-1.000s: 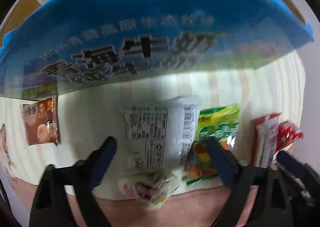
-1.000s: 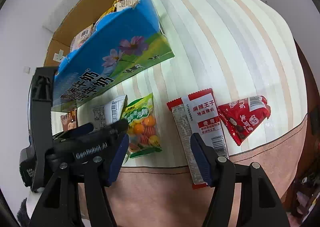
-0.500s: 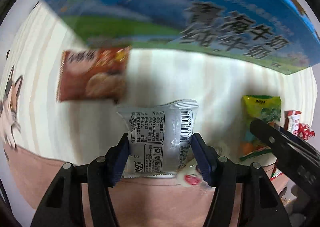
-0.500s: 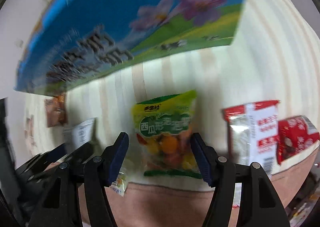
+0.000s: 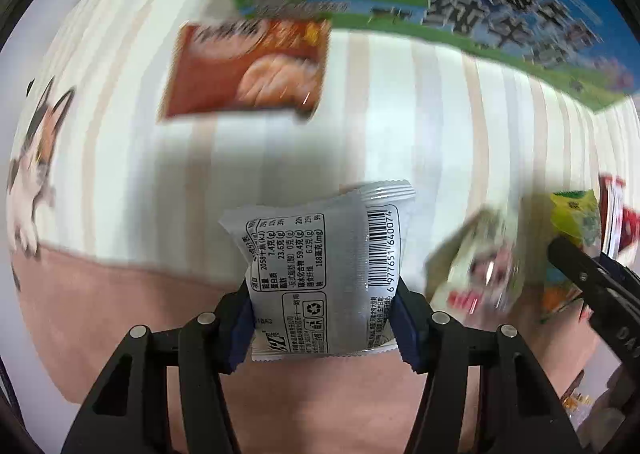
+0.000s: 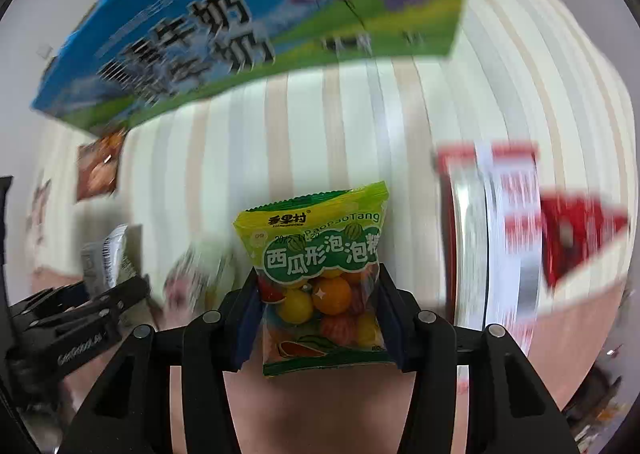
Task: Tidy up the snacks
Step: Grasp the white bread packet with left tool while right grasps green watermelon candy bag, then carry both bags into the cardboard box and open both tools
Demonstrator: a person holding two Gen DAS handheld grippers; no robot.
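A silver packet (image 5: 320,266) with a barcode sits between the blue pads of my left gripper (image 5: 324,330). Its jaws are closing and the pads press the packet's sides. My right gripper (image 6: 320,326) is likewise closing on a green candy packet (image 6: 320,254), which the pads pinch at the lower half. Both point down at the striped tablecloth (image 5: 400,114). A blue milk box (image 6: 260,26) lies just beyond. In the left wrist view the right gripper's finger (image 5: 592,282) shows at the right edge.
On the cloth lie a red-brown packet (image 5: 248,66), a small blurred candy packet (image 5: 480,266), a long red-and-white packet (image 6: 500,234) and a red packet (image 6: 576,230). The blue milk box (image 5: 500,2) blocks the far side. The table's front edge is close below the grippers.
The left gripper closed around the silver packet and shifted sideways with it. The right gripper moved from beside the red-and-white packet to over the green candy packet and closed on it.
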